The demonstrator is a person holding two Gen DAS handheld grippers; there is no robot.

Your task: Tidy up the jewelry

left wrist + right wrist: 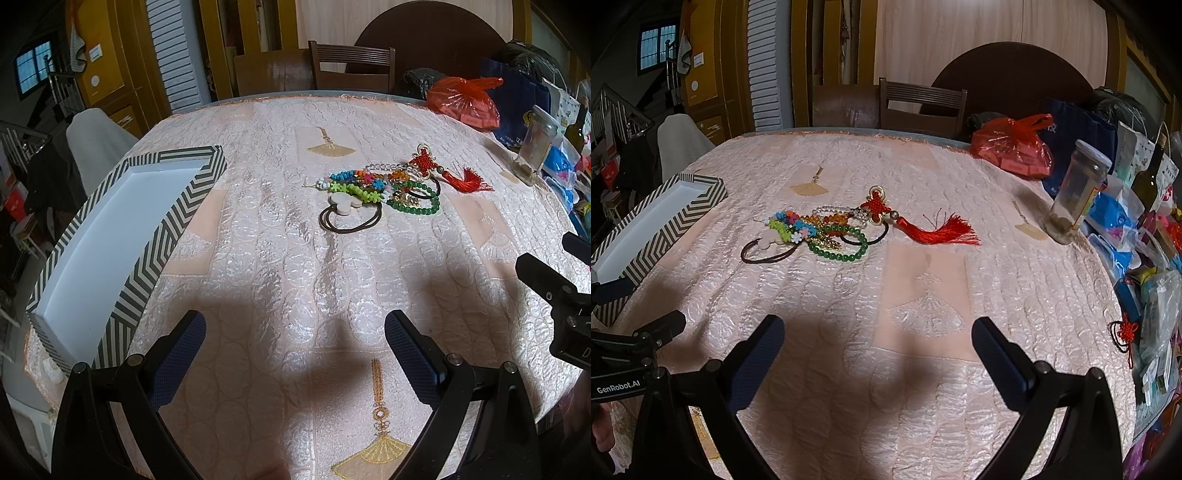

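My left gripper (295, 332) and right gripper (878, 334) both hang spread and empty over the pink bench (258, 240), the jewelry pile (384, 188) lying ahead, right of the striped box (110, 236).

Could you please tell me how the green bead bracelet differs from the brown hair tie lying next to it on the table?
The green bead bracelet is a string of round, glossy beads; the brown hair tie is a thin, smooth cord. The hair tie carries a pale flat charm, while the bracelet shows none of that kind. The bracelet is tangled among the other jewelry; the hair tie lies at the pile's near edge, mostly on bare cloth. Both are closed loops lying flat on the tablecloth.
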